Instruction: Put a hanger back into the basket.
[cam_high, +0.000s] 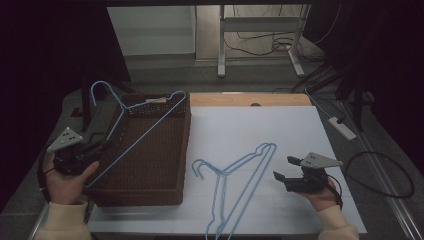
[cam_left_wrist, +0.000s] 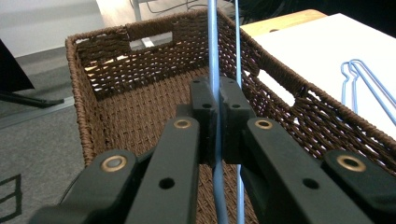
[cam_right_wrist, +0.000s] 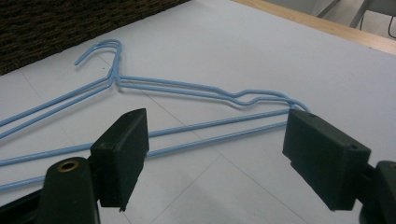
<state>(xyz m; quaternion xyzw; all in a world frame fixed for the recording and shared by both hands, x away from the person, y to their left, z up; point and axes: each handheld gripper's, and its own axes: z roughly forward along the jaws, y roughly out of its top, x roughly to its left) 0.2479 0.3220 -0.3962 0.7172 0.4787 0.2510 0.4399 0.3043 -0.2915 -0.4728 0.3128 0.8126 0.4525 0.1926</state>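
The left gripper (cam_high: 82, 152) has its jaws pressed together on the bottom wire of a blue hanger (cam_high: 142, 117), pinching it near one end (the left gripper view shows the thin wire caught tight between the two black pads (cam_left_wrist: 204, 100)). That hanger hangs tilted above the brown wicker basket (cam_high: 177, 197), its hook (cam_high: 100, 90) past the far left corner and its far shoulder over the basket's back rim, so it is over the basket but not yet lying in it. As far as the high view shows, the basket floor holds no other hanger.

The right gripper (cam_high: 289, 168) hovers with its jaws spread wide, gripping nothing, just beside the two remaining blue hangers (cam_high: 235, 182). These lie stacked flat on the white table sheet (cam_high: 280, 125), right of the basket, hooks pointing toward it; in the right gripper view their bottom wires (cam_right_wrist: 210, 133) run across between the open pads without touching them.

My reading: the work is at an early stage. One hanger is in transit and needs lowering and releasing into the basket; two are untouched on the sheet, with the right gripper apparently lined up to take the next.
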